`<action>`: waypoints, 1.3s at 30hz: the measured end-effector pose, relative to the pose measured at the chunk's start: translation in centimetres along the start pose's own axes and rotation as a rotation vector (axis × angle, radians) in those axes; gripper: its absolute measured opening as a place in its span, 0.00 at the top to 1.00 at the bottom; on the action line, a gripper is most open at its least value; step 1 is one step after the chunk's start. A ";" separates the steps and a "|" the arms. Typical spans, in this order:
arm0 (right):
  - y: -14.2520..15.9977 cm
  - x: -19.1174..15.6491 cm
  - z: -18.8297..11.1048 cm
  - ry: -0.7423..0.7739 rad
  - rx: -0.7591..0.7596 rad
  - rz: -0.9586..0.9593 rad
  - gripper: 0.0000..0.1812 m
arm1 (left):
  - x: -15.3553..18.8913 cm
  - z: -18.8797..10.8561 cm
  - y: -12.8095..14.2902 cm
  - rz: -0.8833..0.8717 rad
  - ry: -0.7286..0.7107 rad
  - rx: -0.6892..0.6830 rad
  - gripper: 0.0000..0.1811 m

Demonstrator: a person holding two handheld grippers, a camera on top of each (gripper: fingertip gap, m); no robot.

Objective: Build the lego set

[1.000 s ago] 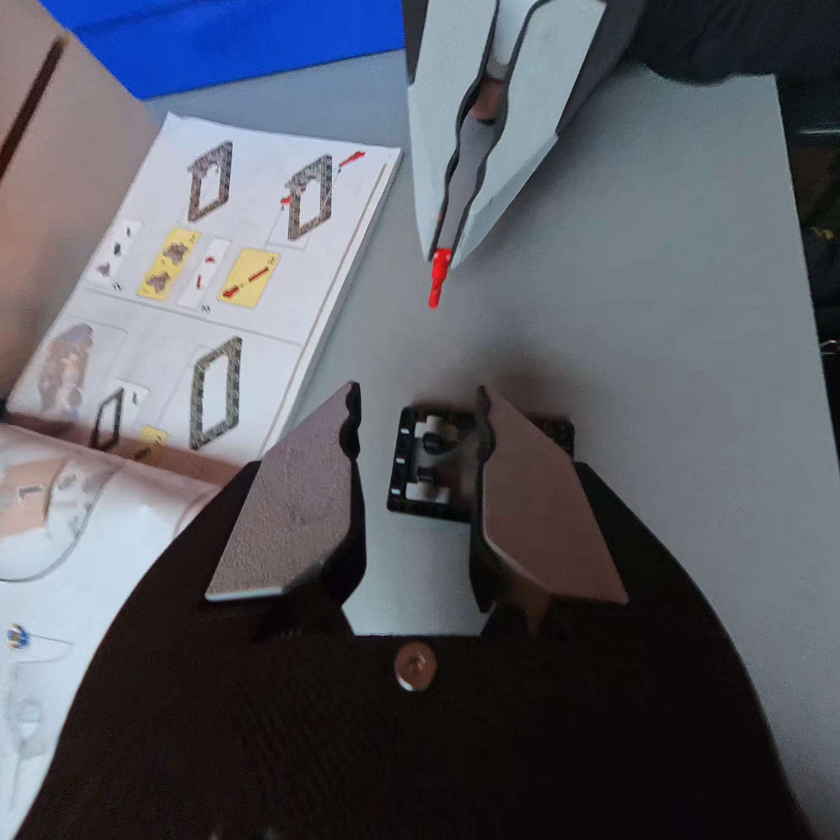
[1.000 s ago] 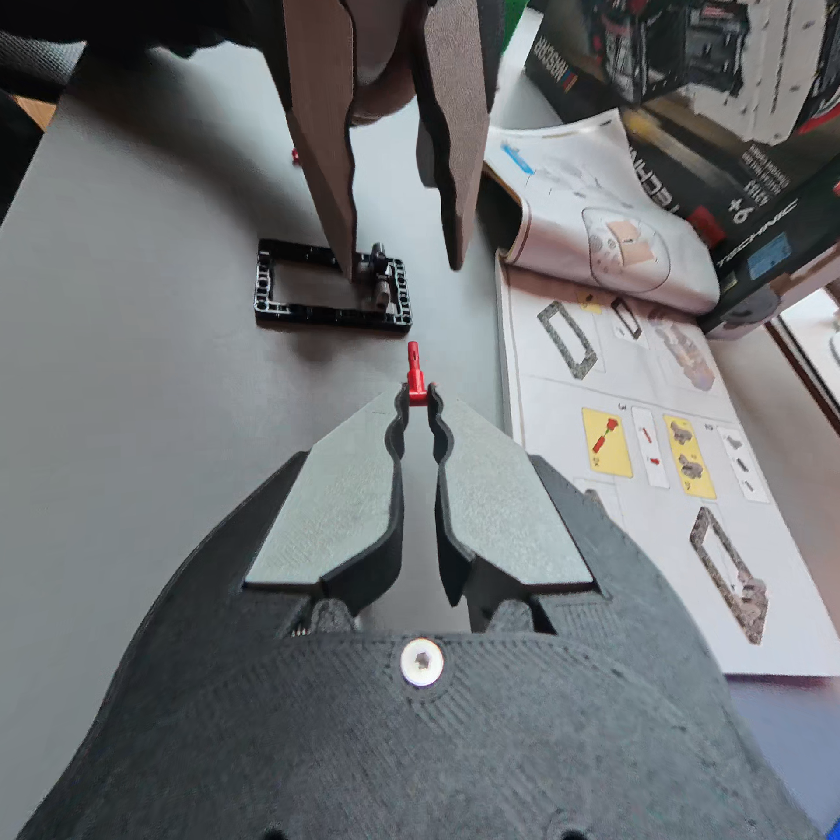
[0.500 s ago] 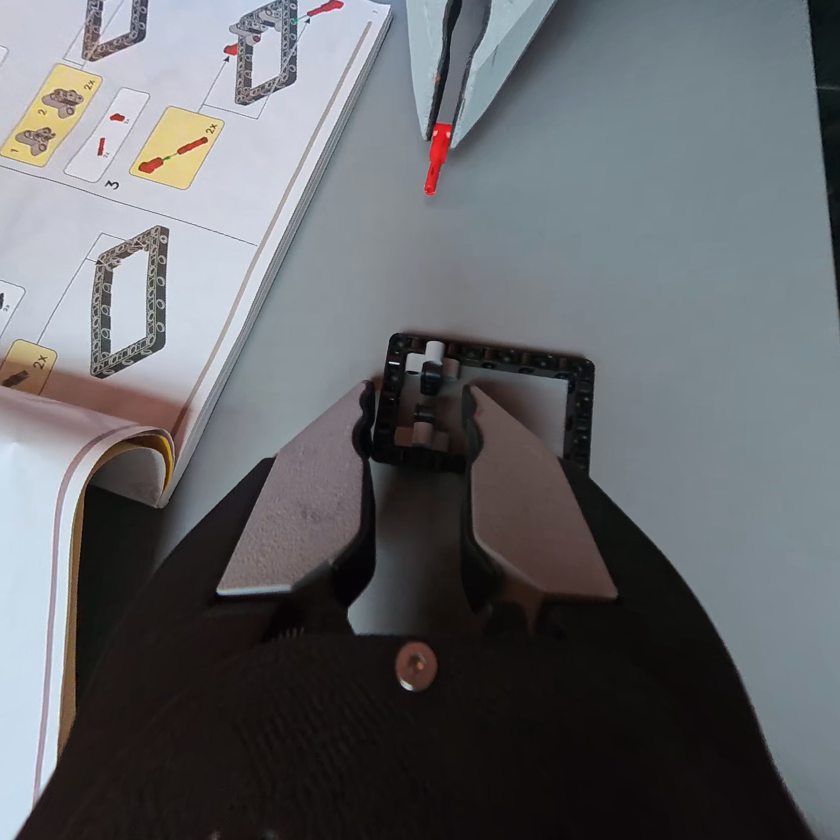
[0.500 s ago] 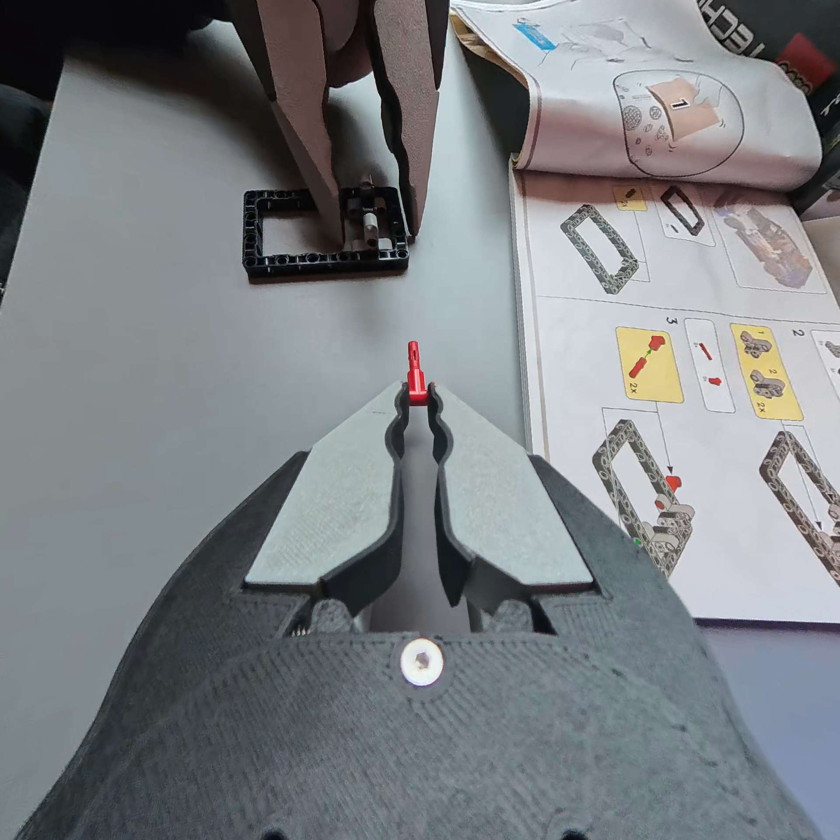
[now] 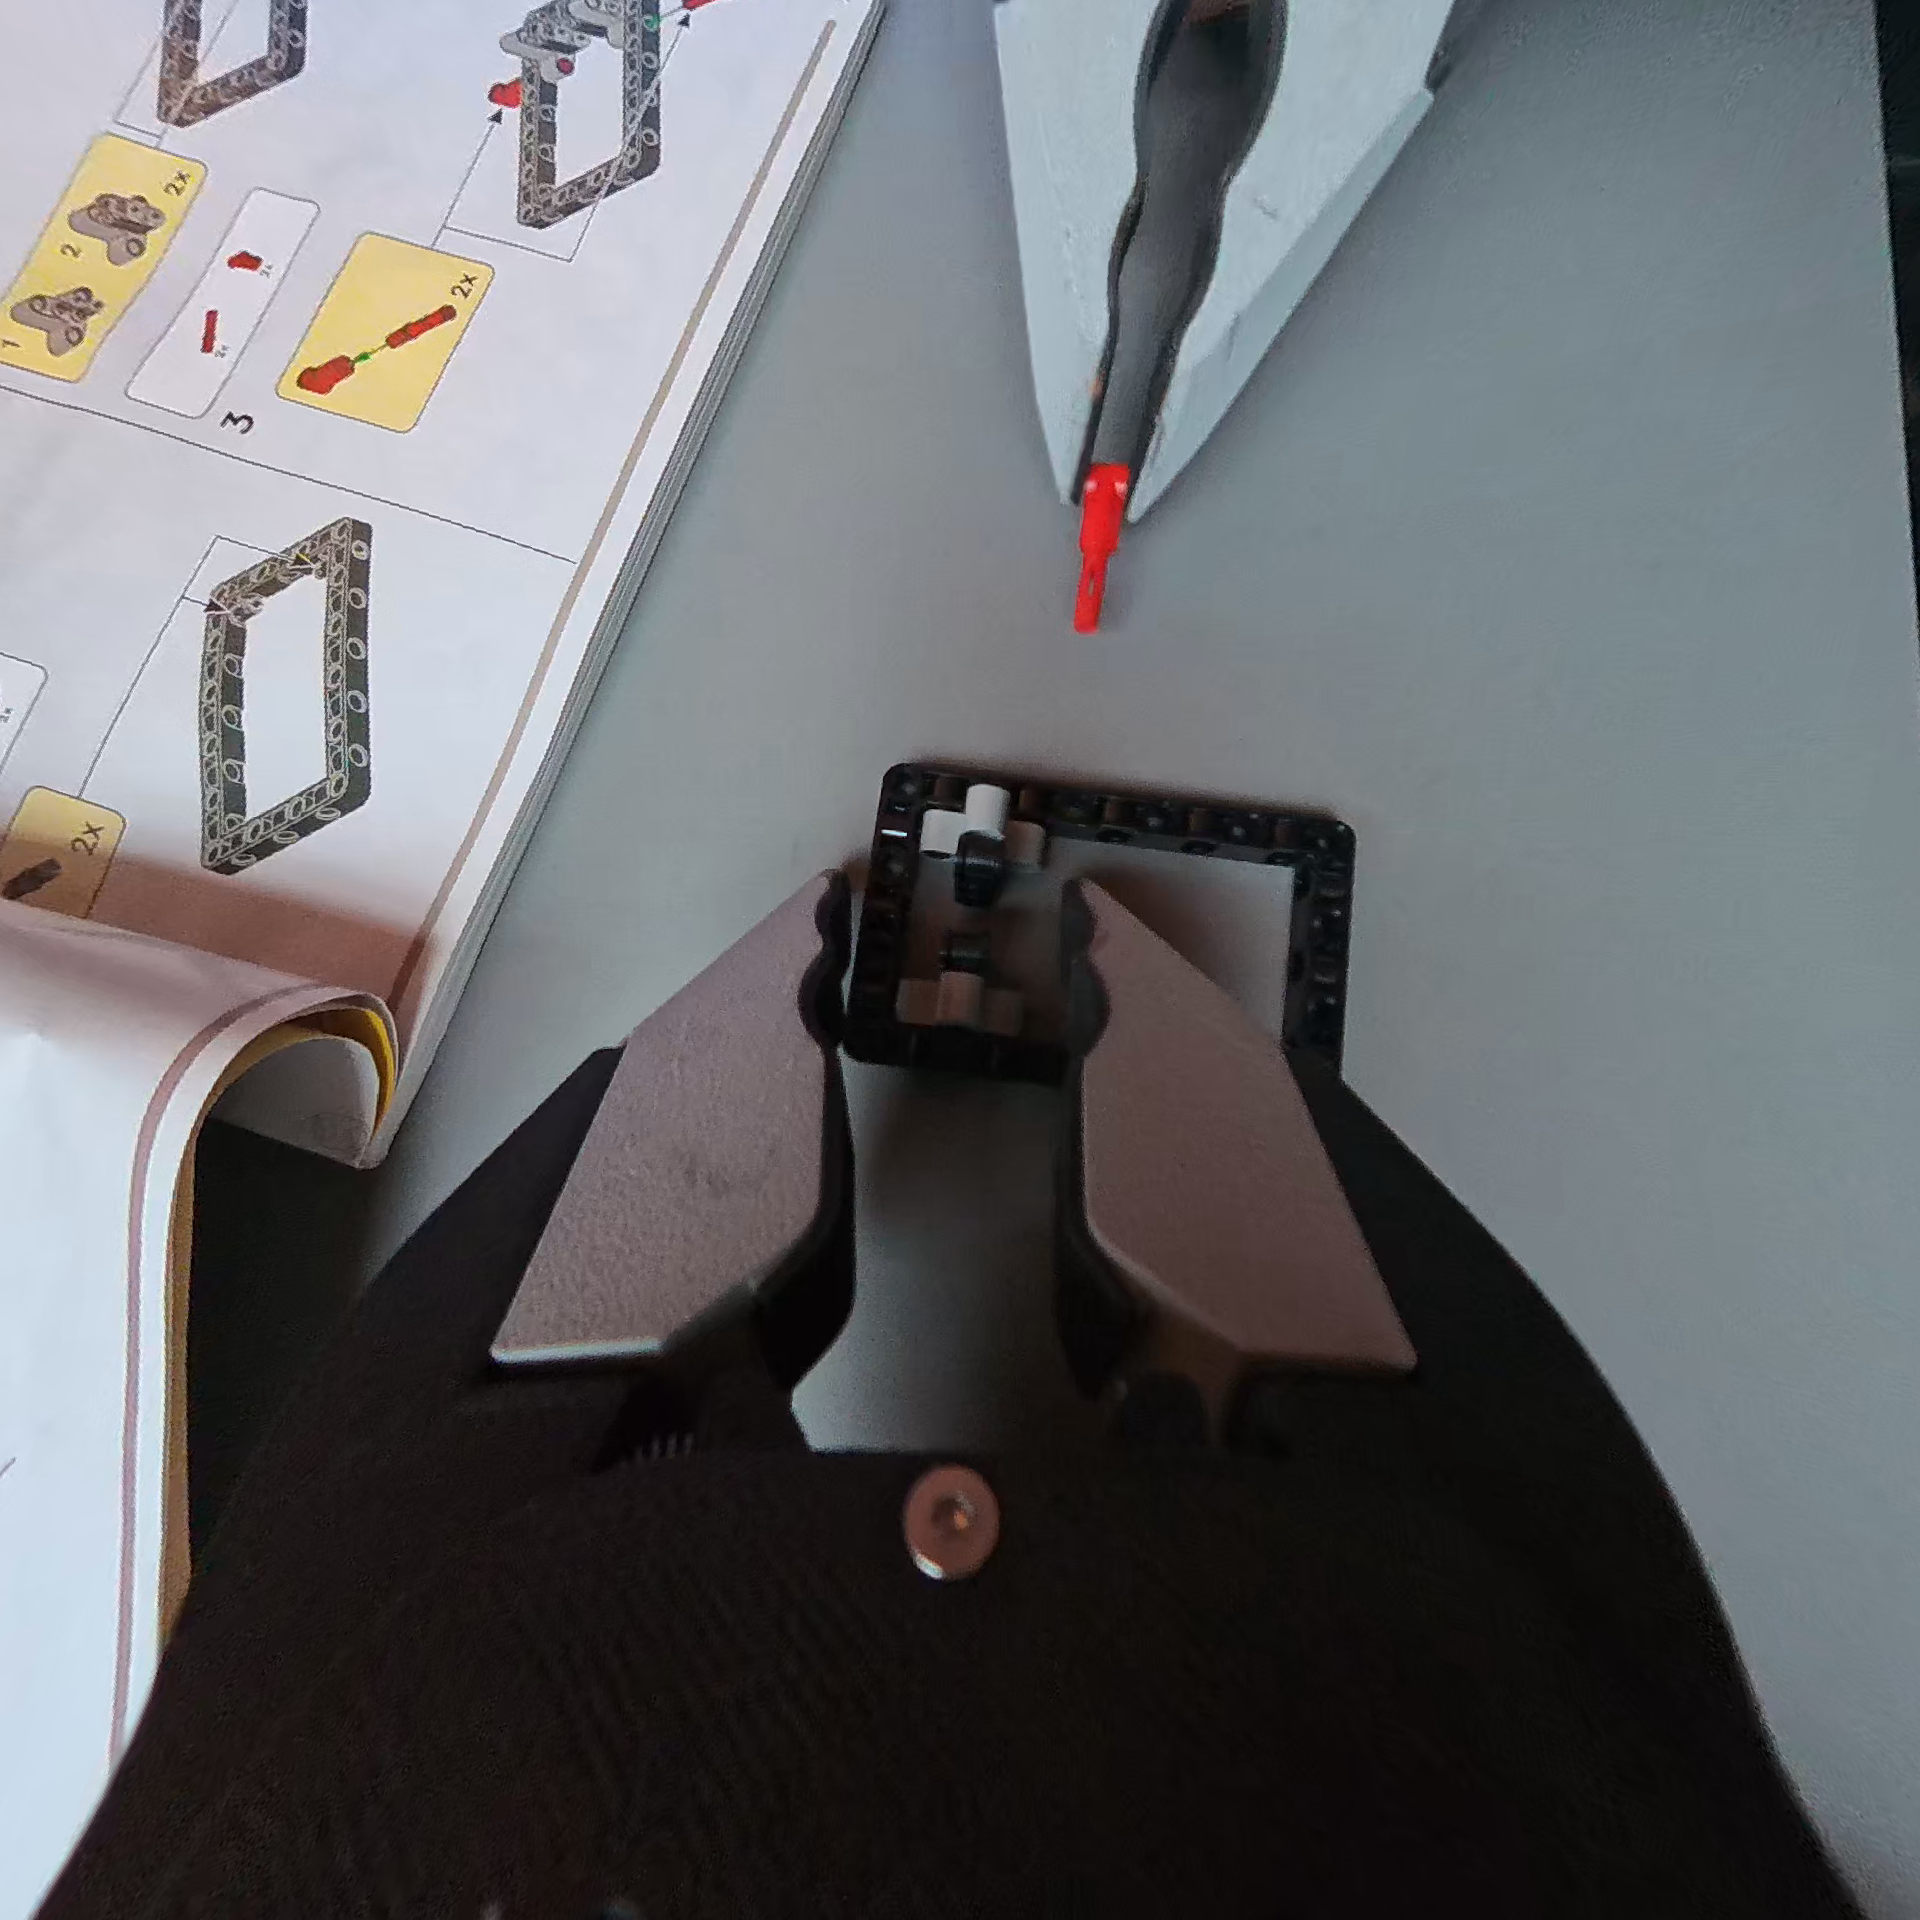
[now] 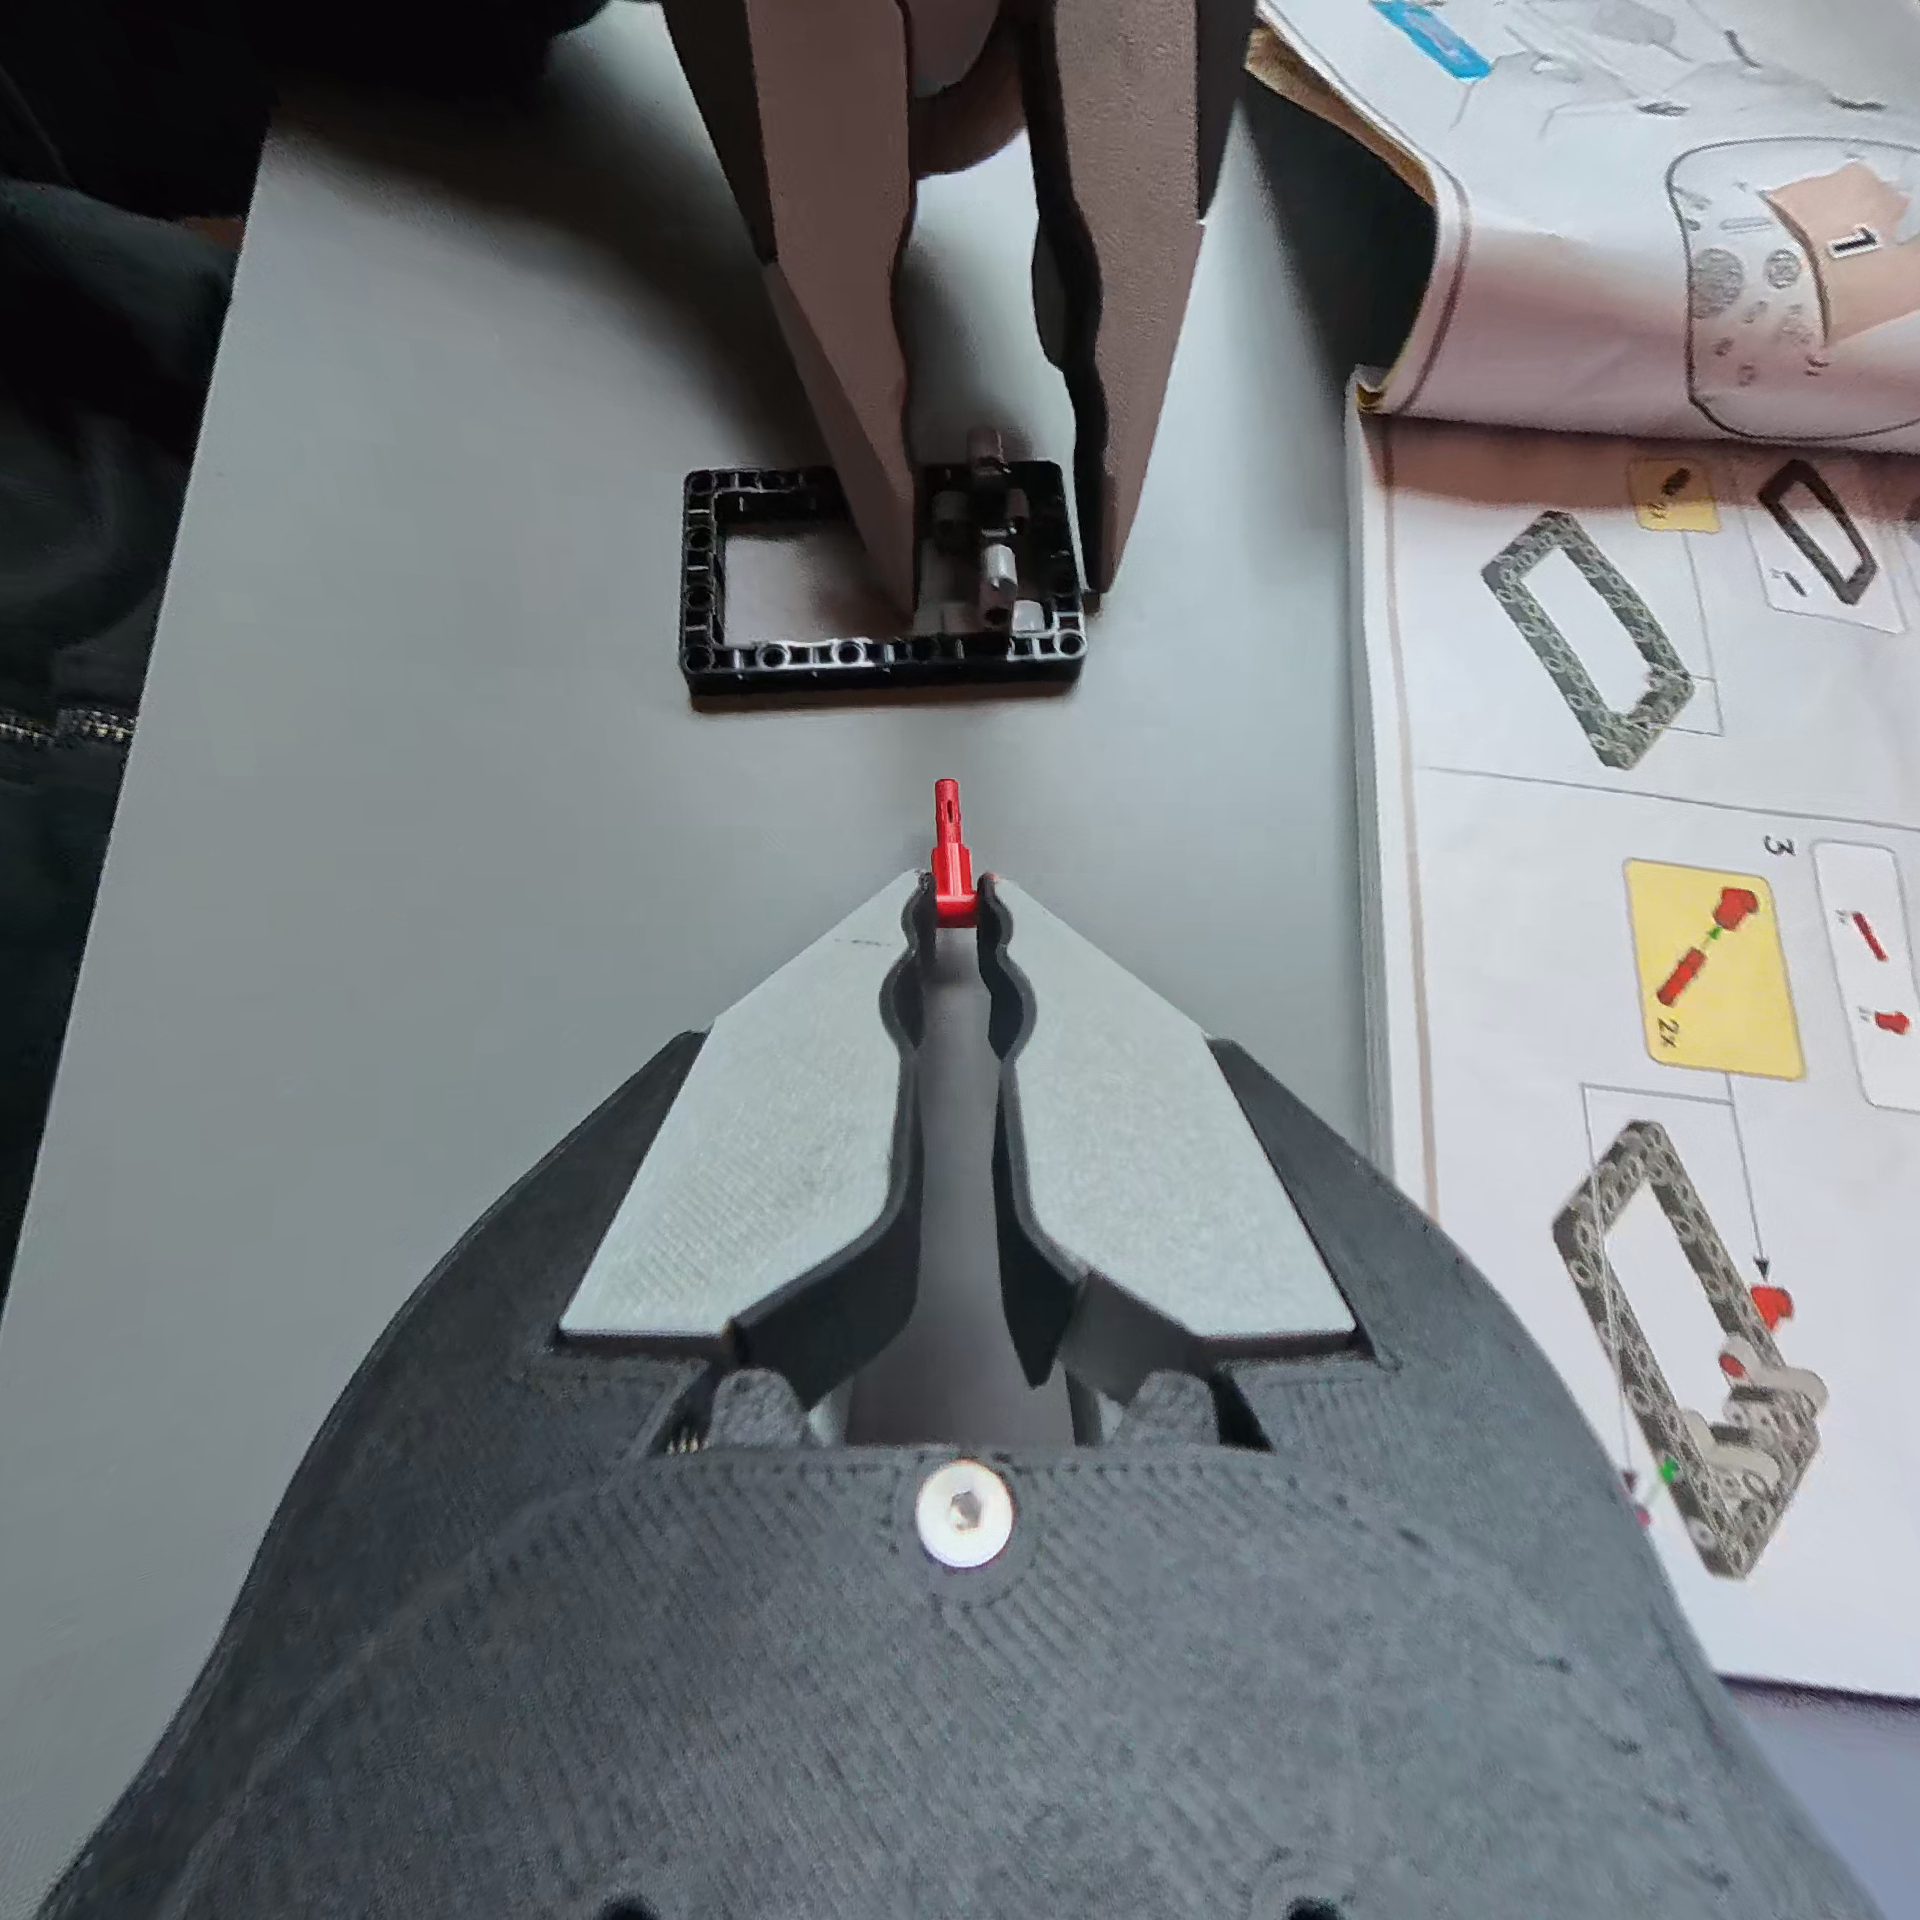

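A black rectangular frame [image 5: 1320, 935] lies flat on the grey table, with grey and white connectors [image 5: 982, 821] inside one short end. My left gripper [image 5: 956, 909] is closed around that end, one finger inside the frame and one outside. In the right wrist view the frame [image 6: 831, 655] lies just ahead with the left gripper [image 6: 997, 597] standing on it. My right gripper [image 6: 951, 894] is shut on a red pin [image 6: 948, 831] that points at the frame's long side, a short gap away. In the left wrist view the right gripper [image 5: 1107, 488] and the red pin [image 5: 1089, 566] show beyond the frame.
An open instruction booklet [image 5: 416, 520] lies beside the frame, also in the right wrist view [image 6: 1662, 831], one page curled up. A person's dark sleeve [image 6: 83, 416] is at the table's far left edge. The table edge [image 5: 1881, 623] runs along the right. The tips of one gripper are about 7 cm away from the tips of the other.
My left gripper came down over the frame's end and narrowed its jaws around it. My right gripper has brought the red pin closer to the frame.
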State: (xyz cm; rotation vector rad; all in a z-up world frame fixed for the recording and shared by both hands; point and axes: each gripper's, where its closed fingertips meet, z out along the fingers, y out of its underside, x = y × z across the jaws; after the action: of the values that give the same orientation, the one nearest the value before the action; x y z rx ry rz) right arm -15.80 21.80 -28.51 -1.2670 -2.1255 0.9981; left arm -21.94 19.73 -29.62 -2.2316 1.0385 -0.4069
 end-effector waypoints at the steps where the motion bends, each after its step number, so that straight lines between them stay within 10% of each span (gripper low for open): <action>1: -0.2 -0.2 0.3 0.000 -0.002 -0.007 0.97 | 0.1 0.0 0.0 0.003 0.004 -0.004 0.80; 39: -0.9 -0.6 2.1 0.017 -0.035 -0.046 0.98 | 0.8 -0.3 0.2 -0.027 -0.025 0.017 0.78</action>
State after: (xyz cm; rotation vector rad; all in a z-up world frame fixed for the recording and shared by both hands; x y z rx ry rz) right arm -17.49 20.27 -29.09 -1.2330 -2.1575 0.9320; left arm -21.69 18.93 -29.54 -2.2325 0.9890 -0.3974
